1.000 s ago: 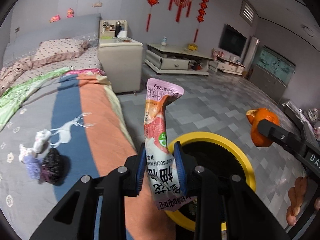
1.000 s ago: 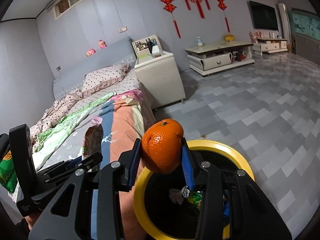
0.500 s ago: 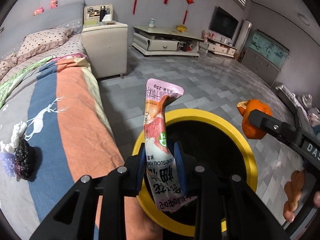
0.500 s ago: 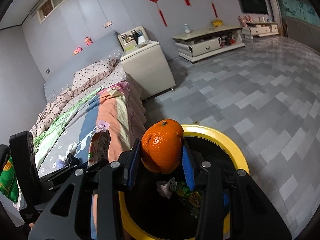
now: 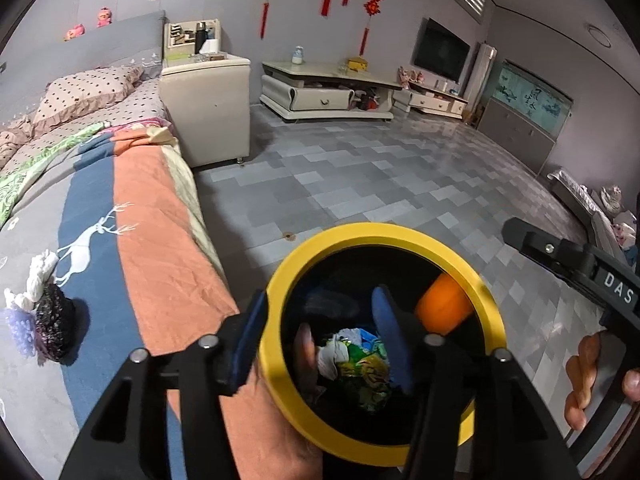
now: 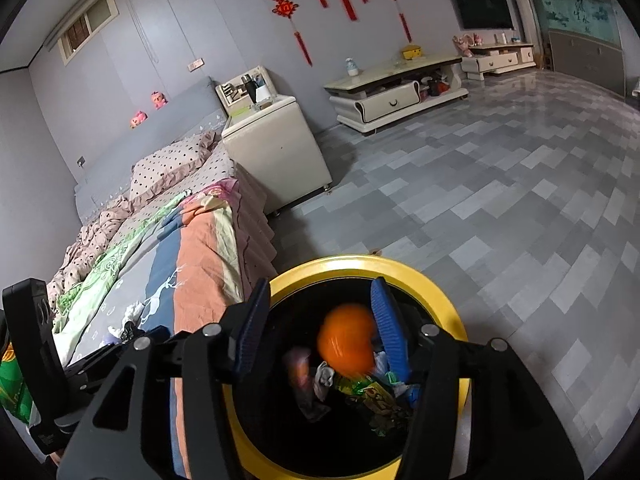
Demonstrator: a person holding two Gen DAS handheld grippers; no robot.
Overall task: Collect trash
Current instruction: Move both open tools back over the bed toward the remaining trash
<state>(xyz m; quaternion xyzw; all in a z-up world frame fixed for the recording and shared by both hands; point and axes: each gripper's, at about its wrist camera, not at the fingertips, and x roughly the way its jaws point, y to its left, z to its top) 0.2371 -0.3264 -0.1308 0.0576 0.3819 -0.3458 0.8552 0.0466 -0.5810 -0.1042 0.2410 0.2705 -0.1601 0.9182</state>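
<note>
1. Bed (image 5: 132, 216) is seen at left in both views, w/ orange, blue and grey cover; cream cabinet (image 5: 208, 108) is set just beside it, at its head end.
2. Bin (image 5: 280, 288), black w/ yellow rim, is placed on the floor close beside the bed edge, directly below both grippers.
3. Left gripper (image 5: 320, 324) is held over the bin; jaws are opening, about halfway apart, nothing gripped. Blurred pinkish packet (image 5: 304, 344) is seen below and between the fingers, inside the bin.
4. Right gripper (image 6: 320, 318) is also held over the bin; jaws are opening, roughly half apart. Orange (image 6: 347, 340) is seen blurred between the pads, not pressed by them, inside the bin mouth.
5. Wrappers (image 5: 360, 364) (green, white, blue) are piled at the bin's bottom.
6. Small clump (image 5: 40, 312) (white, dark, lilac bits) is left on the bed cover, well apart from the bin.
</note>
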